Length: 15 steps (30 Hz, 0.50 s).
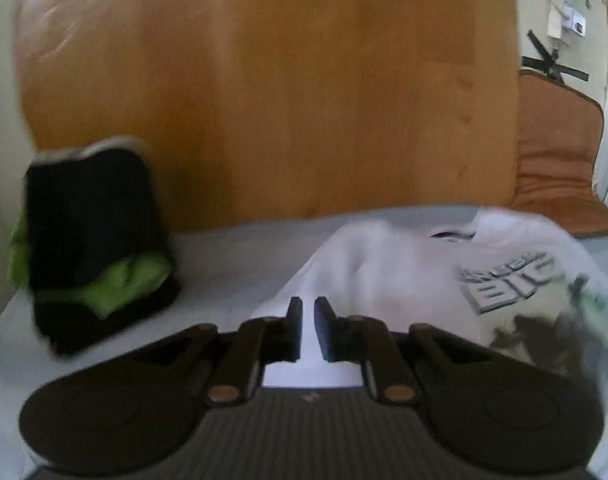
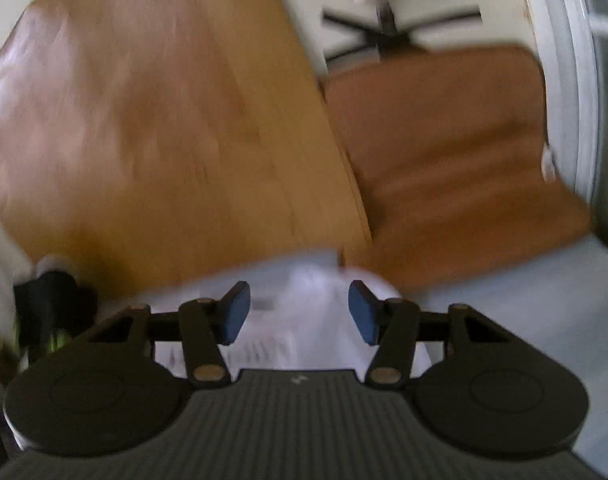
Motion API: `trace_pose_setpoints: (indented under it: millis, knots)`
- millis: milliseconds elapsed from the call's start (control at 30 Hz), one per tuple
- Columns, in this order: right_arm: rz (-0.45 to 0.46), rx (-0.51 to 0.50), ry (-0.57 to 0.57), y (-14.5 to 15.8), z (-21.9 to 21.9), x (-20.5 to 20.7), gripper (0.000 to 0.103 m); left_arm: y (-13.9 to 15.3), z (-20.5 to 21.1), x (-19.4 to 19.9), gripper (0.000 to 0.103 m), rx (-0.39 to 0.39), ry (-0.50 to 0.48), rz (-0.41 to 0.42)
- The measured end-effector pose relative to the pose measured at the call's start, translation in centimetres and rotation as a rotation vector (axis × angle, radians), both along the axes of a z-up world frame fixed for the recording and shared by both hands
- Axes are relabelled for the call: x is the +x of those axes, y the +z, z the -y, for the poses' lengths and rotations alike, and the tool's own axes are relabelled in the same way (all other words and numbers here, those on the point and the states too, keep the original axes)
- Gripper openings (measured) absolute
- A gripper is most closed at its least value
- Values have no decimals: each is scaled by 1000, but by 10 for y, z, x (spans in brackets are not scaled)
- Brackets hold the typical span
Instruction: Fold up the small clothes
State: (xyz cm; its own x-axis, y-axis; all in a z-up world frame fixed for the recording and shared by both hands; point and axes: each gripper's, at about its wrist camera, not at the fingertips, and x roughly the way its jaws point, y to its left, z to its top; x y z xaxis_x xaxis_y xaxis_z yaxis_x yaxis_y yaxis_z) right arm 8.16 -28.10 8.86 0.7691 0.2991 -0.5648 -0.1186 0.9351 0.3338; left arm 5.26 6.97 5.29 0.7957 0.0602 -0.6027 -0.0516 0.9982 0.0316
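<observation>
**Both wrist views: white printed shirt on pale surface, folded stack at left**

Left wrist view, left to right:
- Noted stack of folded clothes (image 1: 96, 248) at far left on the pale grey surface (image 1: 232, 256): dark pieces with a bright green layer between them and a pale edge on top. Standing well apart from the shirt.
- Left gripper (image 1: 308, 328) at bottom centre, jaws narrow with only a thin slit between the pads. White cloth seen through the slit; could not tell whether the pads pinched it or merely hung over it.
- White shirt (image 1: 403, 272) spread rightward from the gripper, lying crumpled on the pale surface. Collar label blurred, unreadable.
- Print on the shirt (image 1: 507, 284): grey block lettering, upside down from this camera; lower line read as "BIG", upper line too blurred to read. Dark and green graphic just beside it, indistinct.
- Wooden floor (image 1: 264, 80) behind; brown cushion (image 1: 555, 160) at right.

Right wrist view, left to right:
- Same stack (image 2: 52, 304) glimpsed at left edge, heavily blurred.
- Right gripper (image 2: 300, 312) with blue pads (image 2: 236, 312) standing well apart, nothing pinched; white shirt (image 2: 311, 320) lying between and below them. Faint reddish print lines on the cloth, illegible.
- Brown cushion (image 2: 455, 152) at right, black chair base (image 2: 391, 28) beyond.
</observation>
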Motion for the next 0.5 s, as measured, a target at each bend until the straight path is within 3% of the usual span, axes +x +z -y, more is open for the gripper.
trace_pose_setpoints:
  millis: [133,233,300,367,400,433,467,500]
  knots:
    - [-52,-29,60,-32,13,-44,59,-2,-40,-43,31,-140,10,-52]
    - [-35,-19,127,-35,10,-81,63,-4,-38,-76,49,-147,-36,-65]
    - [-19,4,162,-37,3,-100,75,-3,-29,-100,56,-134,-72,-53]
    - [-17,7,204,-40,-8,-111,79,-9,-21,-110,56,-120,-103,-61]
    - [-24,-12,223,-44,-15,-114,79,-13,-16,-111,52,-99,-111,-71]
    - [-32,-35,240,-46,-19,-117,78,-17,-12,-113,42,-76,-113,-84]
    - [-37,-62,263,-49,-24,-118,72,-22,-8,-118,31,-61,-118,-100]
    - [-41,-94,280,-49,-28,-121,40,-28,-6,-117,15,-56,-131,-124]
